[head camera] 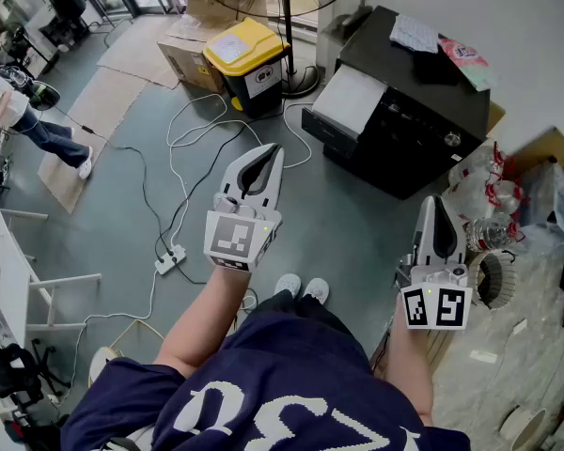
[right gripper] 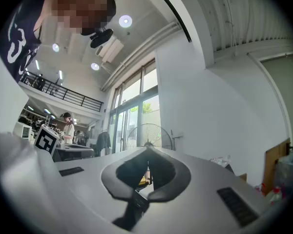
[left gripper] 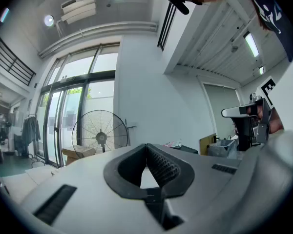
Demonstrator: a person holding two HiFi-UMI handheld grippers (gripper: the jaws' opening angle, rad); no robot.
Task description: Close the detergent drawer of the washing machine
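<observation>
No washing machine or detergent drawer can be made out in any view. In the head view my left gripper (head camera: pixel 269 150) is held out over the grey floor, jaws together, nothing between them. My right gripper (head camera: pixel 435 201) hangs at the right near a pale stone-patterned surface (head camera: pixel 526 346), also shut and empty. The left gripper view shows my left gripper (left gripper: pixel 146 146) with its ribbed pads meeting, pointing level at a white wall. In the right gripper view my right gripper (right gripper: pixel 147 151) points slightly upward toward tall windows, its jaws touching.
A black cabinet (head camera: pixel 404 111) with papers on top stands ahead on the right. A yellow-lidded bin (head camera: pixel 246 64), cardboard boxes and a standing fan (left gripper: pixel 100 136) lie ahead. White cables and a power strip (head camera: pixel 171 259) cross the floor. Bags and bottles (head camera: pixel 493 205) crowd the right.
</observation>
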